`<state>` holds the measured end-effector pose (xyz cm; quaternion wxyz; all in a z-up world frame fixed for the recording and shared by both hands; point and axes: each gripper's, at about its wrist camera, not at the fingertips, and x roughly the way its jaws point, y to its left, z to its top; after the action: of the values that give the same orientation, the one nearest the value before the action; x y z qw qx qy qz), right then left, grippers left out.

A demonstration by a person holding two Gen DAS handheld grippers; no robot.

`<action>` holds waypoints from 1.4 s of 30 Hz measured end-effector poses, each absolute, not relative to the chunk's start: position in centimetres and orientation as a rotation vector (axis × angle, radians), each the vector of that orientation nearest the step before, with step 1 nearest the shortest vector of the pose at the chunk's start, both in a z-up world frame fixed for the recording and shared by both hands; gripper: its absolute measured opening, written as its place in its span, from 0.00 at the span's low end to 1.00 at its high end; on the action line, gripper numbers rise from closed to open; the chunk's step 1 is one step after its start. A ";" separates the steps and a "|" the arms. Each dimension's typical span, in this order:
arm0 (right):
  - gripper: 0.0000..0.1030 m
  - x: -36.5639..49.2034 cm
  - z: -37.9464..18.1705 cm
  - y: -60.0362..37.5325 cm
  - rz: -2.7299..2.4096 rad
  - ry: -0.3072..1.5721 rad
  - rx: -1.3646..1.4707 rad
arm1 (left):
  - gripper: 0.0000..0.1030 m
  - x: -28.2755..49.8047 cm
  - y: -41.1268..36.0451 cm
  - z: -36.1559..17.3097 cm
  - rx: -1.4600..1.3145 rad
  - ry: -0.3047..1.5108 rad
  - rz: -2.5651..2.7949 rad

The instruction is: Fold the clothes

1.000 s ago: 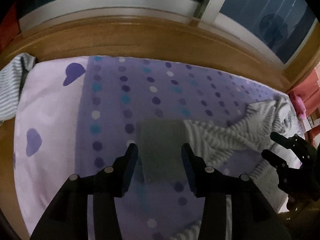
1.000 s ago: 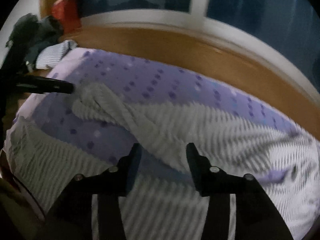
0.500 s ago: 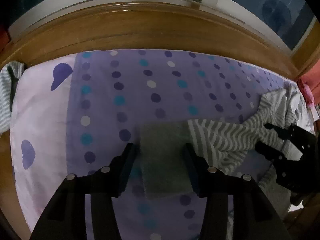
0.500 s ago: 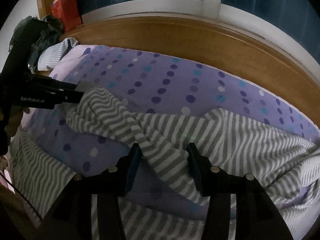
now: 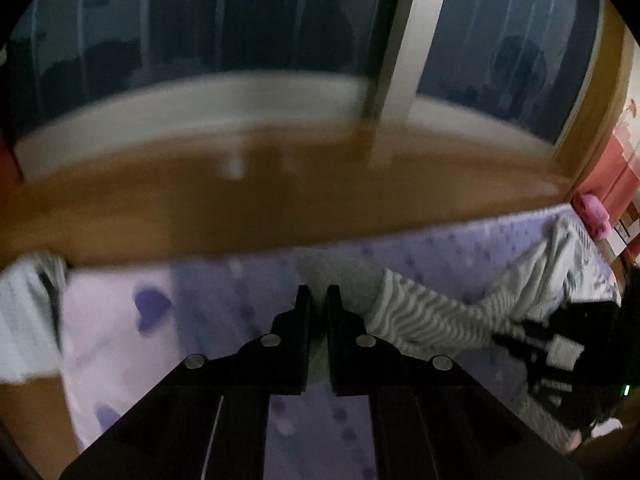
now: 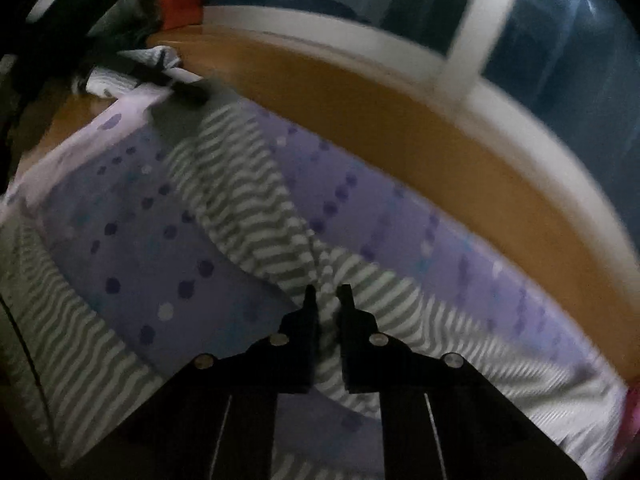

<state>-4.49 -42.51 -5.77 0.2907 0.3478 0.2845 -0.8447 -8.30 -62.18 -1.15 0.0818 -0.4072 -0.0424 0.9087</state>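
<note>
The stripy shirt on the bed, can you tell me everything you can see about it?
The stripy shirt is soft grey-and-white striped cloth with a plain grey end, its cuff. It lies crumpled across the dotted purple sheet, one long sleeve stretched between both grippers. The left gripper is closing on the cuff, and the right gripper is closing on a striped fold. More striped cloth bunches at the sheet's edges. The pictures are blurry.

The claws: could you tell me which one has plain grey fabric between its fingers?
The left claw, shut on the grey cuff; the right claw is closing on striped fabric.
</note>
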 end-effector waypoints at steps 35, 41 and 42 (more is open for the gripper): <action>0.44 -4.7 -4.5 -51.3 -1.917 0.497 1.064 | 0.16 5.5 -67.1 -7.3 -1.422 -0.468 2.686; 0.43 -4.3 -6.2 -56.3 -1.769 0.460 1.145 | 0.16 6.7 -68.6 -7.4 -1.430 -0.561 2.695; 0.43 -3.3 -6.1 -56.3 -1.763 0.462 1.136 | 0.16 6.9 -68.8 -7.5 -1.434 -0.571 2.694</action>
<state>-3.28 -56.28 -6.06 0.4769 0.4650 0.1893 -0.7215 6.91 -68.78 -7.54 0.0182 -0.4619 -0.1837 0.8675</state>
